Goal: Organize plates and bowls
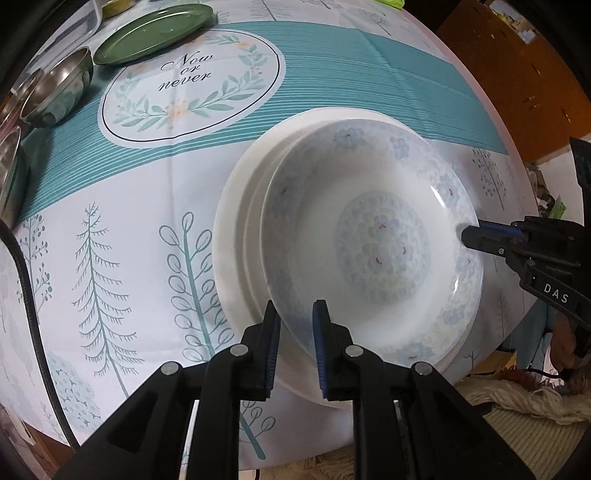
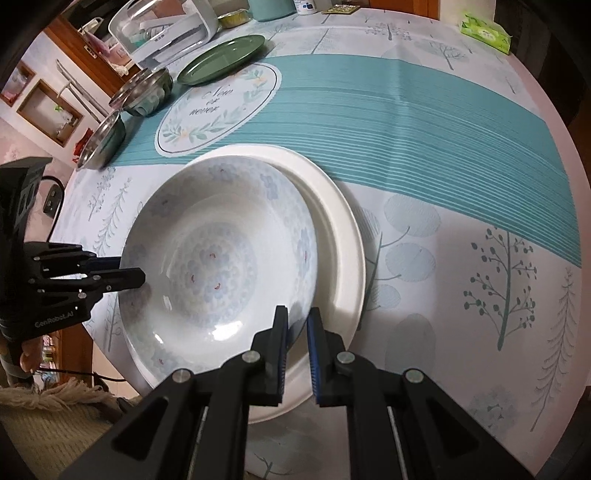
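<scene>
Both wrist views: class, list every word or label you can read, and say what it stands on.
"Now or never": wreath medallion on the tablecloth.
"DAS": right claw body.
"GenRobot.AI": left claw body.
Green packet: print too small to read.

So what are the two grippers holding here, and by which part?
Both hold the flowered plate by its rim, on opposite sides: the left gripper and the right gripper. It sits on a plain white plate.

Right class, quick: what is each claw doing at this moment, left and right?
Left claw: closed on the near rim of the floral bowl.
Right claw: closed on the opposite rim of the same bowl, which sits on a white plate.
</scene>
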The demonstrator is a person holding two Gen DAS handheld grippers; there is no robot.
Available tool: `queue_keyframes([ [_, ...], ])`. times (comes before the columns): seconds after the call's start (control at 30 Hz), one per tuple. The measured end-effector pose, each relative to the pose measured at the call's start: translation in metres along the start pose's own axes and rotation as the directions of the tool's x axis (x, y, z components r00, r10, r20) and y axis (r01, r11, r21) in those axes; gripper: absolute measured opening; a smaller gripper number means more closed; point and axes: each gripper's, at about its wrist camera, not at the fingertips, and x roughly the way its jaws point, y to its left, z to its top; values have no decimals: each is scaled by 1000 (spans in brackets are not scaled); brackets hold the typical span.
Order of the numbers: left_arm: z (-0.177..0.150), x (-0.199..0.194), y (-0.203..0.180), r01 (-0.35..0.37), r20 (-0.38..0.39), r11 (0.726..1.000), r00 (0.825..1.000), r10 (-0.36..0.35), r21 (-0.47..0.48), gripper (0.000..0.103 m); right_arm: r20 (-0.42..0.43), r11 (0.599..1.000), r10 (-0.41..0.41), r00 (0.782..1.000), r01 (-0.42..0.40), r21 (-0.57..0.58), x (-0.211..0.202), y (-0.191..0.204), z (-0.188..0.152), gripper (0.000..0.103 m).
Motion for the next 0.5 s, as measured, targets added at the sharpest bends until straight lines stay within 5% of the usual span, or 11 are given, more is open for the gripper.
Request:
queue_keyframes([
  [0.2,5,-16,-4,-23,58,1000,998,23,7,53,1,999,-34,999,34,-9,-5,5,2,15],
  [0.5,1,-37,3,-56,119,998,991,59,-29,63,66,998,-40,997,43,-46,-25,20,8,30],
])
